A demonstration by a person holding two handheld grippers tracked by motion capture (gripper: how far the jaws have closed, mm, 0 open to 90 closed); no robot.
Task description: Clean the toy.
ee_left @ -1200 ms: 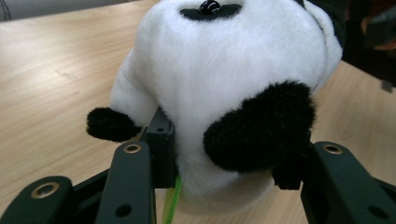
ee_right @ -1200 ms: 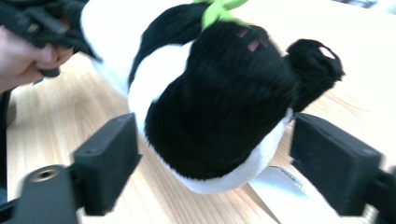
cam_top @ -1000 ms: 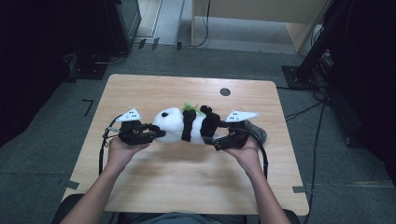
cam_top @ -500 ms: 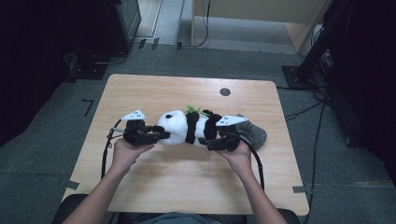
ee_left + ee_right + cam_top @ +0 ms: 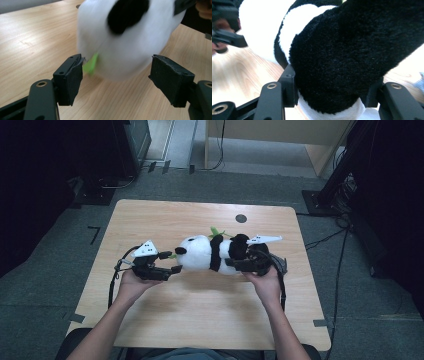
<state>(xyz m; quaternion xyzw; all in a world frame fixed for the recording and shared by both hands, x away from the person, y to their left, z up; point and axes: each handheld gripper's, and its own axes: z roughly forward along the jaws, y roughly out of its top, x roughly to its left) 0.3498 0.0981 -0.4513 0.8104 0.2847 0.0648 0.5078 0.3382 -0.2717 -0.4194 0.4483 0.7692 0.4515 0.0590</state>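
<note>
A black-and-white panda plush lies on its side across the middle of the wooden table, head to the left. My left gripper sits at the head. In the left gripper view its jaws have just been opening; the blurred white head lies between them without touching the pads, and a green leaf bit is next to the left pad. My right gripper has just been closing on the plush's black hind part, which fills the gap and presses on both pads.
A small dark round spot marks the tabletop behind the plush. Something grey-blue lies just right of my right hand. A green leaf sticks up from the plush's far side. Dark equipment and cables ring the table on the floor.
The left jaws have opened off the panda's head. The right gripper went in, closed on the black hind part and drew the plush slightly to the right.
</note>
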